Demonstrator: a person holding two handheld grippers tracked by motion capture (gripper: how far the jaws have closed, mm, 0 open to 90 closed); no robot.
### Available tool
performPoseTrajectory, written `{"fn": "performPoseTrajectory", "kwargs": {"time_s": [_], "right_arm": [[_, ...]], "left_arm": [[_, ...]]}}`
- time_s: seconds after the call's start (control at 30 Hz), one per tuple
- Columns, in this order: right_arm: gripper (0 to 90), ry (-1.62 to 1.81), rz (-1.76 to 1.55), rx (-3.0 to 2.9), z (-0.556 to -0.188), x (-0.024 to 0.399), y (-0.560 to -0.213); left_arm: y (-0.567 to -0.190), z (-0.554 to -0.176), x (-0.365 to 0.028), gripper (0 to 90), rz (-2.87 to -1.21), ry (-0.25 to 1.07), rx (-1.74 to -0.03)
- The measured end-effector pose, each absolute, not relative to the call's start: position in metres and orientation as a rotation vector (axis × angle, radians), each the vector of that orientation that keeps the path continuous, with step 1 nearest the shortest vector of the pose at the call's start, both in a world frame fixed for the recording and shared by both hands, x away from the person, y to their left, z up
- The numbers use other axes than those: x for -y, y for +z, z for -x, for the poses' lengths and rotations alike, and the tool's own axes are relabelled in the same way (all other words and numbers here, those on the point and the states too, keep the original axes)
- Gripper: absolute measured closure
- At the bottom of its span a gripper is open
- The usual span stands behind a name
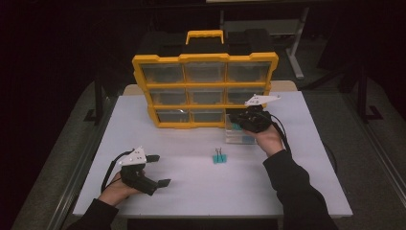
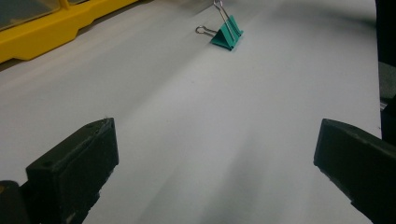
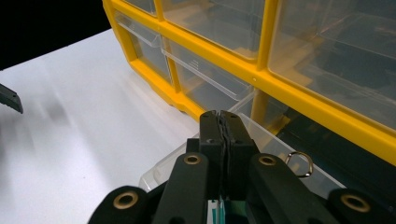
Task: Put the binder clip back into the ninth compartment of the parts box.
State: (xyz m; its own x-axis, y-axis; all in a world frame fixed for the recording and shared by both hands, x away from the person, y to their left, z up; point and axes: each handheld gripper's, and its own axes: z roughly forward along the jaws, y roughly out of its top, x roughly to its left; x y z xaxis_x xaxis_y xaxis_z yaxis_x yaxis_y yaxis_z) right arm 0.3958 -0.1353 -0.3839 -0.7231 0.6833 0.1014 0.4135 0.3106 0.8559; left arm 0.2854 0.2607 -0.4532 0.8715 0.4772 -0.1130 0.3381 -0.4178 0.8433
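High view: at left, the left gripper (image 1: 155,170) rests on the white table (image 1: 191,191), jaws wide apart and empty. A teal binder clip (image 1: 219,157) lies mid-table, ahead and to its right, wire handles upright. At right, the right gripper (image 1: 237,117), jaws pressed together, hovers over a clear plastic drawer (image 1: 239,136) before the yellow drawer organizer (image 1: 206,91).

Looks like my lab/workshop bench: white table (image 1: 143,120) in a dark room, yellow parts organizer (image 1: 205,91) with clear drawers standing on it, metal stand legs (image 1: 297,52) on the floor behind the organizer.
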Motion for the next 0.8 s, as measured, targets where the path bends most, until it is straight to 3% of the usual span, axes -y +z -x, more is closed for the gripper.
{"fn": "performPoseTrajectory", "kwargs": {"time_s": [0.4,0.8], "right_arm": [[82.0,1.374,-0.989,-2.303,-0.395,0.135,-0.383],[59.8,1.407,-0.96,-2.294,-0.376,0.14,-0.362]], "left_arm": [[-0.453,-0.285,-0.261,0.0,-2.042,0.176,-0.593],[-0.453,-0.285,-0.262,0.0,-2.039,0.178,-0.594]]}}
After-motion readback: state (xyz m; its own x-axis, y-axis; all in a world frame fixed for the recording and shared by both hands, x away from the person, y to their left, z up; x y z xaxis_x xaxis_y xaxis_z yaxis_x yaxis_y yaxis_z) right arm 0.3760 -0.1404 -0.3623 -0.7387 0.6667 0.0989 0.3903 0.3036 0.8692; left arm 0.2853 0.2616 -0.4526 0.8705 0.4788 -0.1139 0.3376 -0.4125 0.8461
